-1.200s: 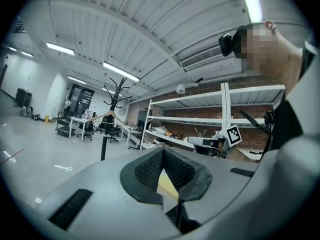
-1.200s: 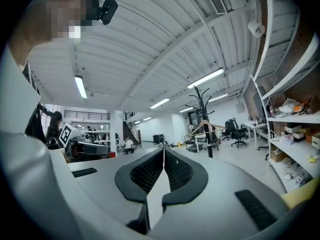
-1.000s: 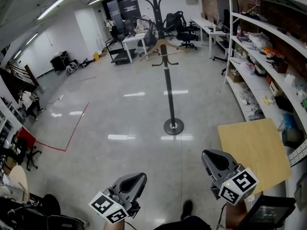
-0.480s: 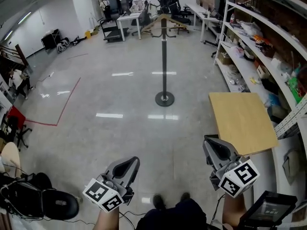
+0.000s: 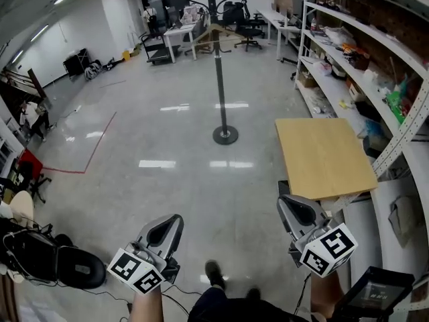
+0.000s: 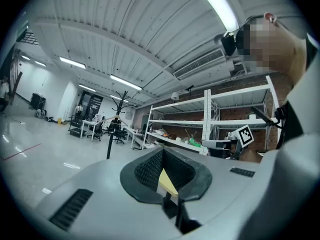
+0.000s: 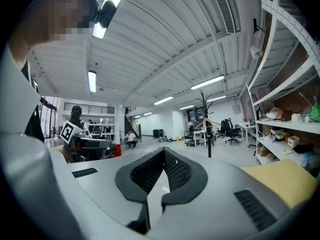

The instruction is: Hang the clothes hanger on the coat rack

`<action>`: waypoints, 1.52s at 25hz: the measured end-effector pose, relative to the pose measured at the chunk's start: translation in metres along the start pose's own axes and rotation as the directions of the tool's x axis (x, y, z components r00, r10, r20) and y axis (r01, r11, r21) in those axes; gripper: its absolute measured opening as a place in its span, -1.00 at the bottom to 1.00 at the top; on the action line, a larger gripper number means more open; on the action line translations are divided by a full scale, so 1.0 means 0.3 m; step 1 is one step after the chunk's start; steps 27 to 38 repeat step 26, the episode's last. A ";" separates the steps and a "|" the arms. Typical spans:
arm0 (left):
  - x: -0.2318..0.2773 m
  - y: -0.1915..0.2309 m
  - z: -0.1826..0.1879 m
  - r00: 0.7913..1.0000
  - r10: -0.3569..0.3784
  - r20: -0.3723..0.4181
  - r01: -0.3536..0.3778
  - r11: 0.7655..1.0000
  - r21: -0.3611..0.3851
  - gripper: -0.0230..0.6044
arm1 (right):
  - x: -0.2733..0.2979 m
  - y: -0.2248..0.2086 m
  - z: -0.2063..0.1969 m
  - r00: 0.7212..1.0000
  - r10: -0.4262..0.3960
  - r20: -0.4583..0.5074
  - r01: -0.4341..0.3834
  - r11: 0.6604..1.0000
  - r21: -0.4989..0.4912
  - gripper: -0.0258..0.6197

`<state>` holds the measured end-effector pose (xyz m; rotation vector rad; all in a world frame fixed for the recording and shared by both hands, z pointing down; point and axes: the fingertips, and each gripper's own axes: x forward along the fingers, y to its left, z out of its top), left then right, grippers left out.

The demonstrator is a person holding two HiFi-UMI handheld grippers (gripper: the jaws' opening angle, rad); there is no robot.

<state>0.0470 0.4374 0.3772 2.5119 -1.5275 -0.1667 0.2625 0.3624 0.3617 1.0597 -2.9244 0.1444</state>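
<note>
**Head view.** The coat rack stands upright on the grey floor, well ahead of the person. It has a dark pole on a round base, and hooked arms branch out at its top. The clothes hanger is wooden and sits high on the rack, against the pole just below those arms. Its long axis runs roughly level, from left to right across the picture. Its peak points up at the pole and its two shoulders slope down to either side.

The left tool and the right tool are held low in the foreground, well apart from each other. Both point forward towards the rack and are far from it. A light wooden surface stands just ahead of the right tool, beside tall shelving loaded with small items. A red line is marked on the floor at left.

**Left gripper view.** The jaws are closed tip to tip with nothing between them.

**Right gripper view.** These jaws also meet at the tips and hold nothing. The rack shows small in the distance.
</note>
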 end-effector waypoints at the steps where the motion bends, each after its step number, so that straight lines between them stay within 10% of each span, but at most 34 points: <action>1: -0.005 -0.030 -0.008 1.000 0.004 -0.006 -0.004 1.000 -0.008 -0.93 | -0.038 -0.013 -0.013 1.000 -0.010 -0.008 0.010 1.000 0.016 -0.90; 38: -0.222 -0.139 0.014 0.997 -0.072 0.037 0.074 0.997 -0.038 -0.93 | -0.126 0.220 0.043 0.998 -0.062 0.022 0.062 0.998 0.015 -0.90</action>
